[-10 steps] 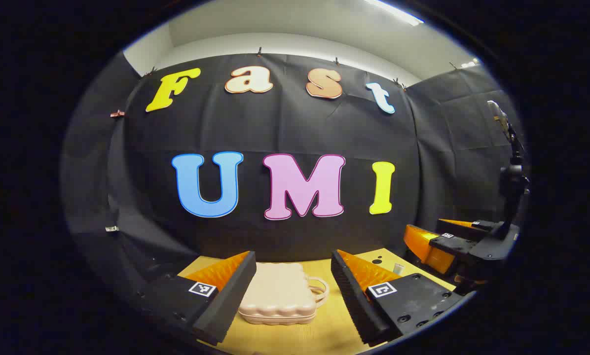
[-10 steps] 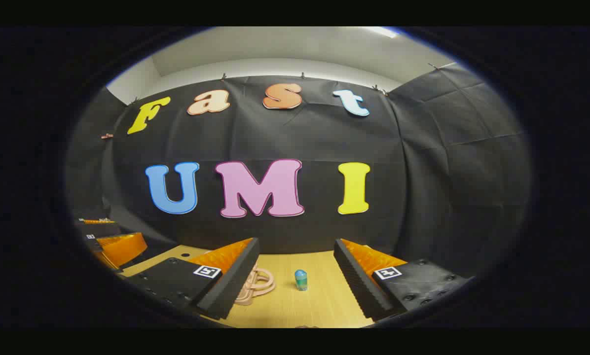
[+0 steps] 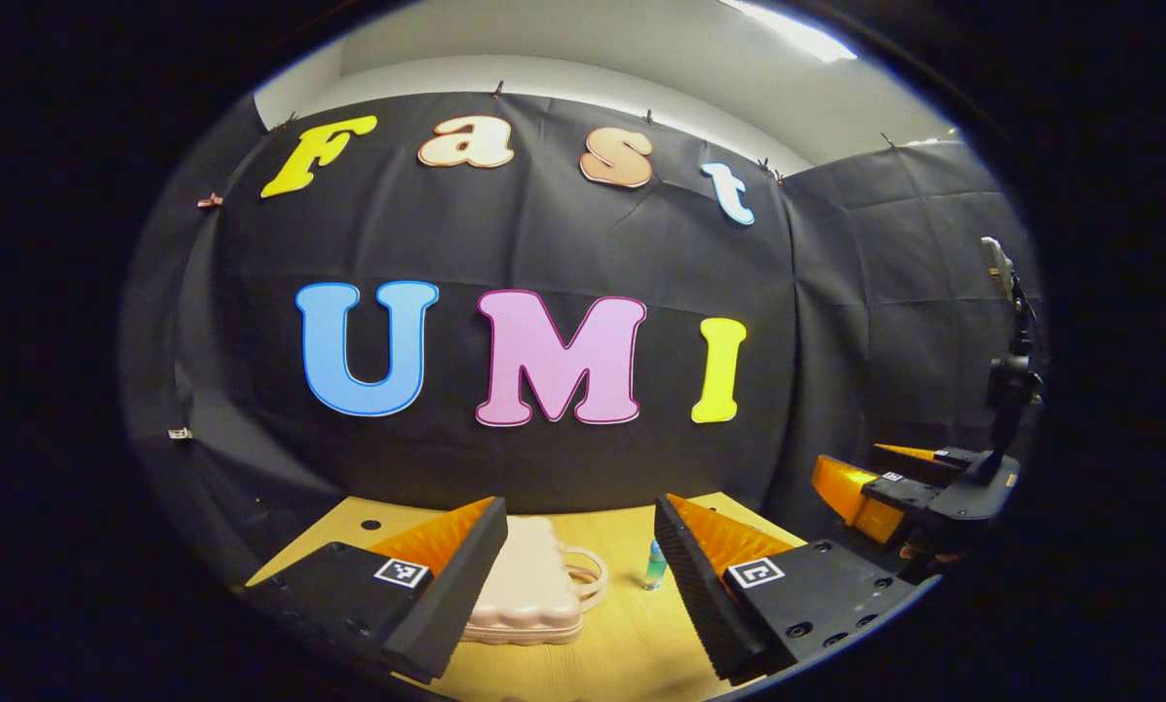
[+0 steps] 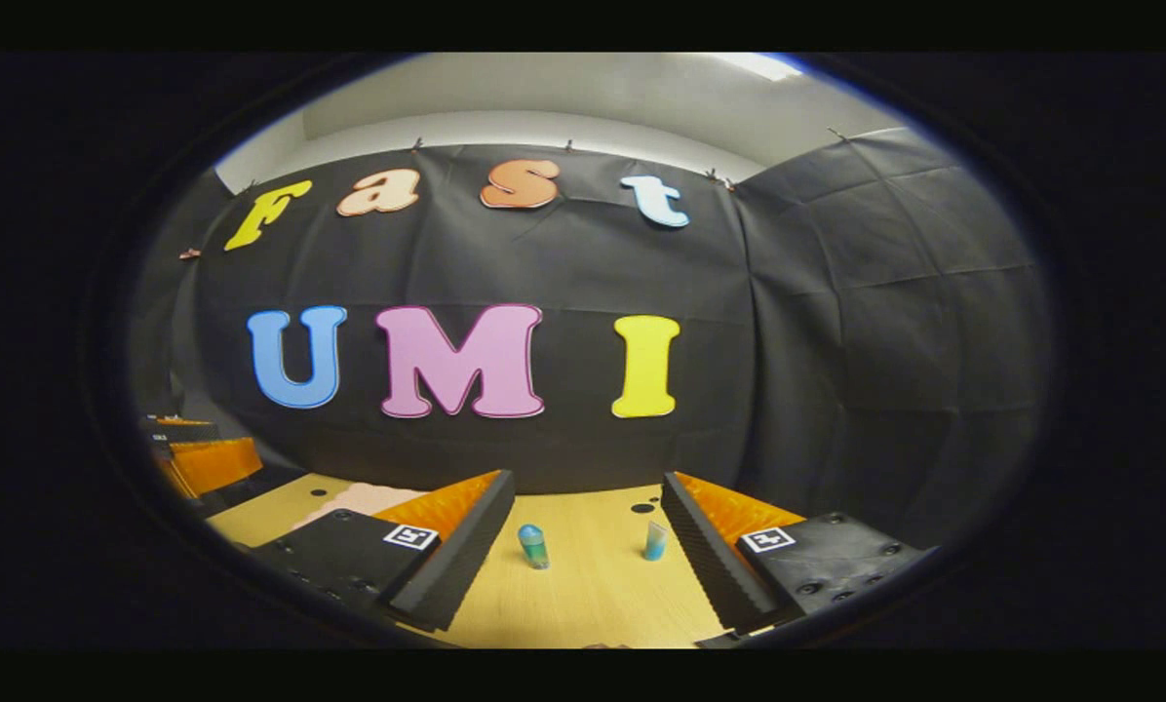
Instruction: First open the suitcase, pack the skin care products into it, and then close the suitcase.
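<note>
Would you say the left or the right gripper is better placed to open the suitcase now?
Left, probably: the closed pale pink ribbed suitcase lies right between the open left gripper fingers, while the right gripper faces two small bottles.

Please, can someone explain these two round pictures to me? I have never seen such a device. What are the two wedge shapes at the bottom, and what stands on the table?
Each picture comes from a camera riding on a hand-held grasping tool. The wedges are that tool's two fingers, spread open and holding nothing: the left tool and the right tool. On the wooden table lies a closed pale pink suitcase with a loop handle. Two small skin care bottles stand upright: a blue-green bottle and a clearer blue bottle.
</note>
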